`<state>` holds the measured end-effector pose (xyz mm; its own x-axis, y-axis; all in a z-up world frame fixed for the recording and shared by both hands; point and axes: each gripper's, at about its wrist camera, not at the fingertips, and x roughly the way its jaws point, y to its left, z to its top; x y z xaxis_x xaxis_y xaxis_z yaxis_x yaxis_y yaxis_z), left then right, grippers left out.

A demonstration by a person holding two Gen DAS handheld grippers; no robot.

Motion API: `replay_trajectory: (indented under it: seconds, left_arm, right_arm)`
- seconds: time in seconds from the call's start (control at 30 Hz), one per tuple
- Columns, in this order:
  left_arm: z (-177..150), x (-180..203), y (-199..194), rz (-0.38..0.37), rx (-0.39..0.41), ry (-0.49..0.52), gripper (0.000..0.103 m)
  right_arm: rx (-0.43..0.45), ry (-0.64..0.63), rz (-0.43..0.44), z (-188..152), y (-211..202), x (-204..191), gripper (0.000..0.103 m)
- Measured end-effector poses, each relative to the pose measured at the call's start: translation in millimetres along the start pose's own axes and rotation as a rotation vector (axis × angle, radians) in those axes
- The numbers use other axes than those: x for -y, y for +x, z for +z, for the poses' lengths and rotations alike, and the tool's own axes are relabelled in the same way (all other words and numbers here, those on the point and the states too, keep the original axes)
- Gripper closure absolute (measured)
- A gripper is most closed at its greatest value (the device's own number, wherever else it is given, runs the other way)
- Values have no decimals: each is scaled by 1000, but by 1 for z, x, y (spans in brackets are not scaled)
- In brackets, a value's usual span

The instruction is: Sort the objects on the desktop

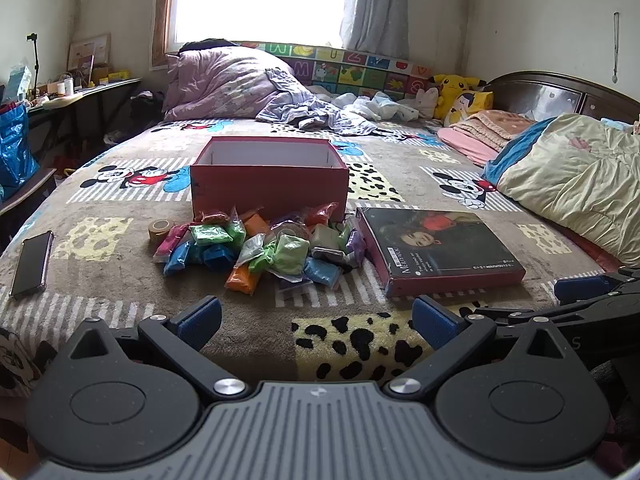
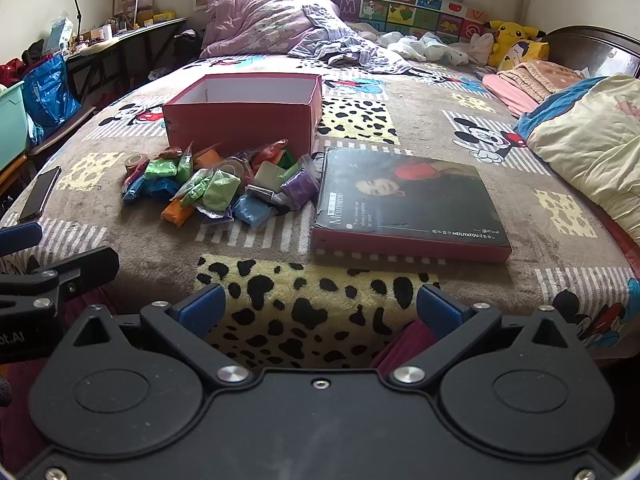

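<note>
We see our right gripper [image 2: 318,308] with its fingers spread wide and empty over the near edge of the bed [image 2: 168,272]. Ahead, an open red box [image 2: 244,118] stands upright, a pile of coloured packets [image 2: 224,188] just before it. The box lid [image 2: 404,204] lies flat, touching the pile's right side. A phone [image 2: 40,194] rests well apart at left.
</note>
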<state>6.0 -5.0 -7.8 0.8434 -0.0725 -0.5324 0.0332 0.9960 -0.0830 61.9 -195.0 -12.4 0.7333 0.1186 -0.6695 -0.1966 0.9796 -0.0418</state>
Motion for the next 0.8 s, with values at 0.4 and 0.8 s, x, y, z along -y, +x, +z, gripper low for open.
replay_trajectory:
  seconds: [0.4, 0.8]
  left_arm:
    - [0, -3, 7, 6, -12, -9, 1]
    - [4, -23, 44, -7, -49, -70, 1]
  right_arm:
    - [7, 49, 48, 0, 4, 9, 1]
    - [55, 68, 149, -1, 30, 14, 1]
